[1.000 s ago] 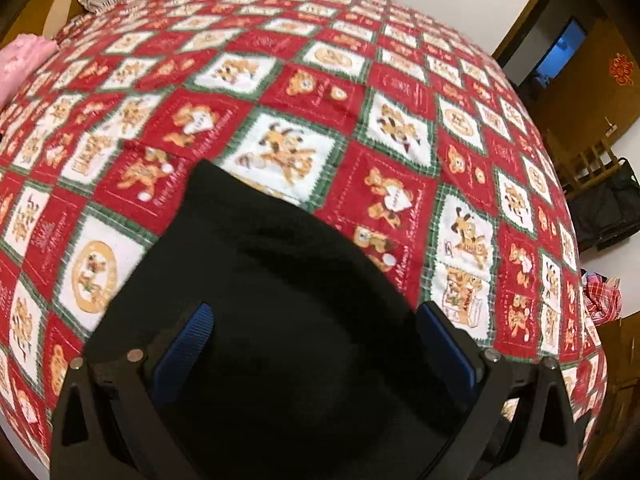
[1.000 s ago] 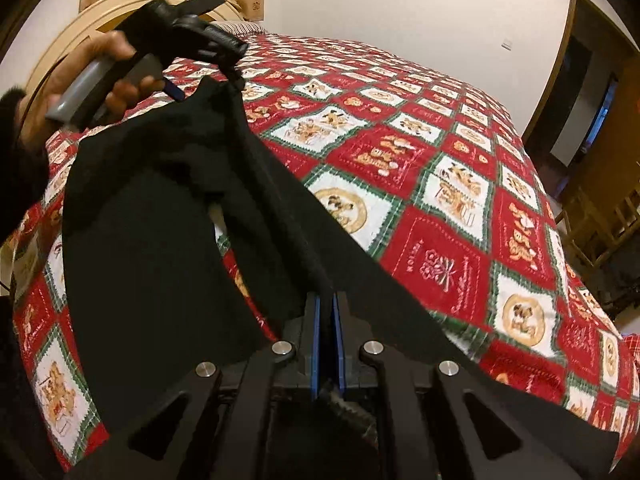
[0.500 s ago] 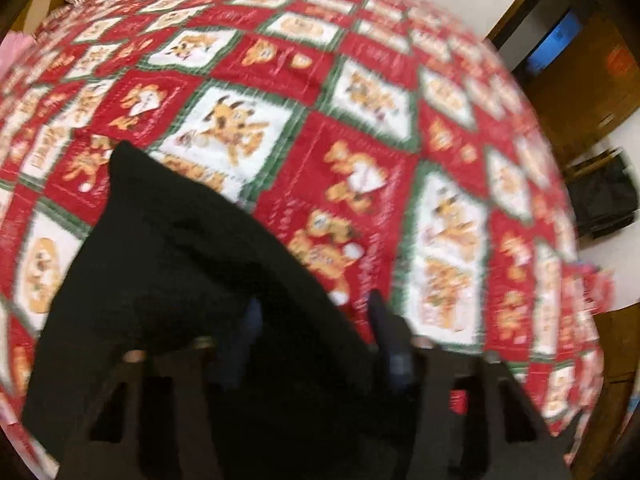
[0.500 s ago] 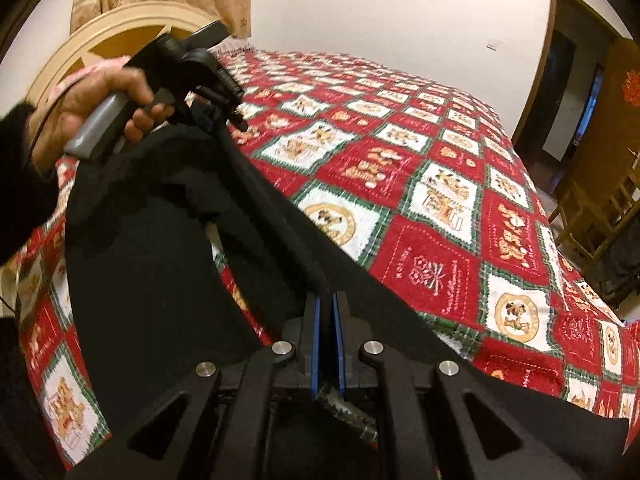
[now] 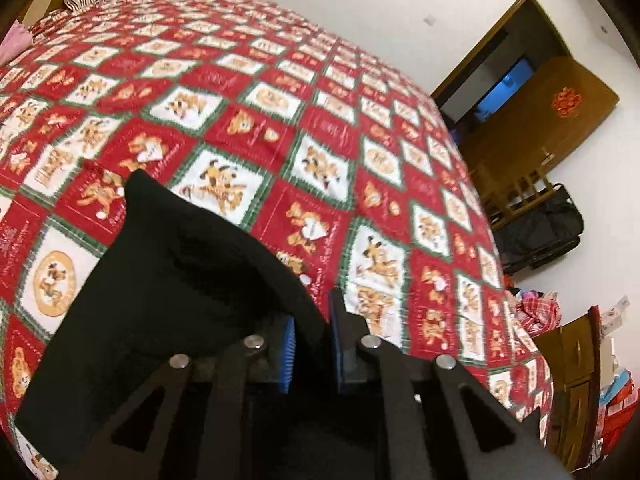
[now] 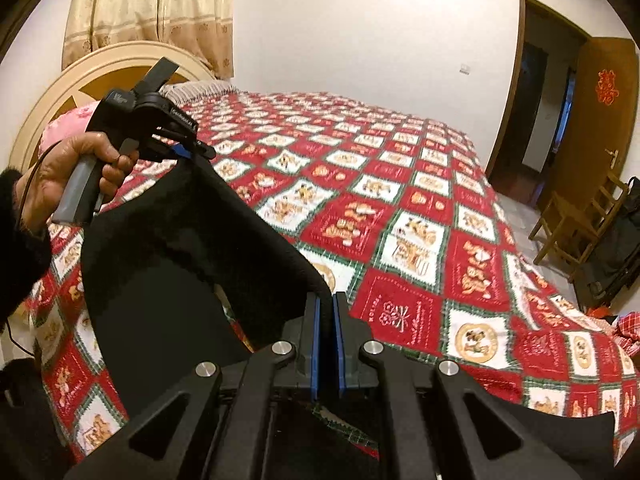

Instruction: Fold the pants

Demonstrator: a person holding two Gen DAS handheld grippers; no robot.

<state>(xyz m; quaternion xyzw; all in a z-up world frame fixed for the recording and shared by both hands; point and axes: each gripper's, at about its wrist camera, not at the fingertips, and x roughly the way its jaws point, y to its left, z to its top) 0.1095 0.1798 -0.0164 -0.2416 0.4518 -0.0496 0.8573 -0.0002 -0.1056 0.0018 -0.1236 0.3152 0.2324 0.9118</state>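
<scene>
Black pants (image 6: pixel 168 248) lie on a bedspread (image 6: pixel 420 248) of red and white squares (green-edged, with orange cartoon figures); gold curtain (image 6: pixel 152 4).

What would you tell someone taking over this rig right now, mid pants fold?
Left gripper: jaws closing on a black edge of the pants, cloth between the pads.
Right gripper: shut on another edge of the same pants.
The edge between the two grippers is lifted off the patchwork bedspread; the rest hangs down onto it.
Done: both edges taken.
Left: carry the edge over, lay the fold down, release.
</scene>
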